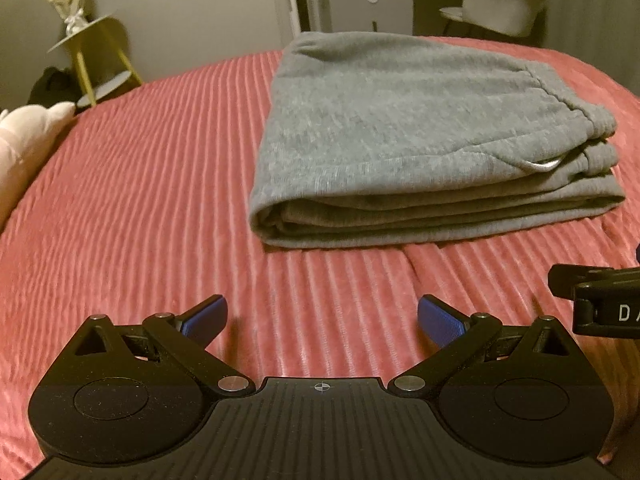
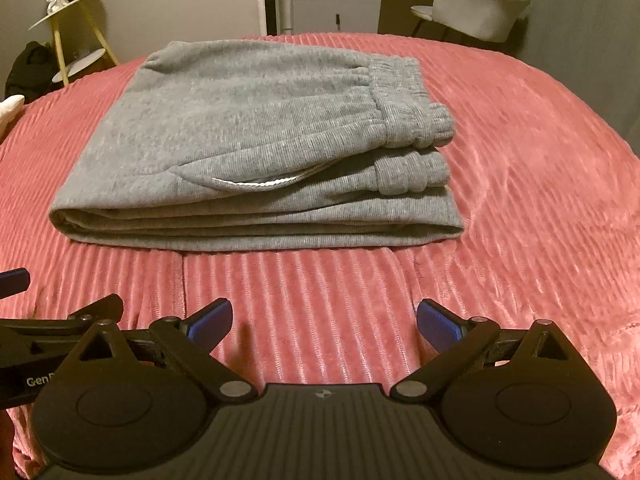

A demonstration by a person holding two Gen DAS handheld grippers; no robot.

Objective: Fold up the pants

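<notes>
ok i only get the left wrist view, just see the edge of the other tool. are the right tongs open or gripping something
observer: the right tongs are open and hold nothing. Only the pink bedspread shows between their fingers, and they stop short of the near edge of the folded grey pants.
operator: and the waistband, its hard to read from here
observer: the ribbed elastic waistband lies on top at the right end of the stack, with a second ribbed band of a lower layer just beneath it.
</notes>
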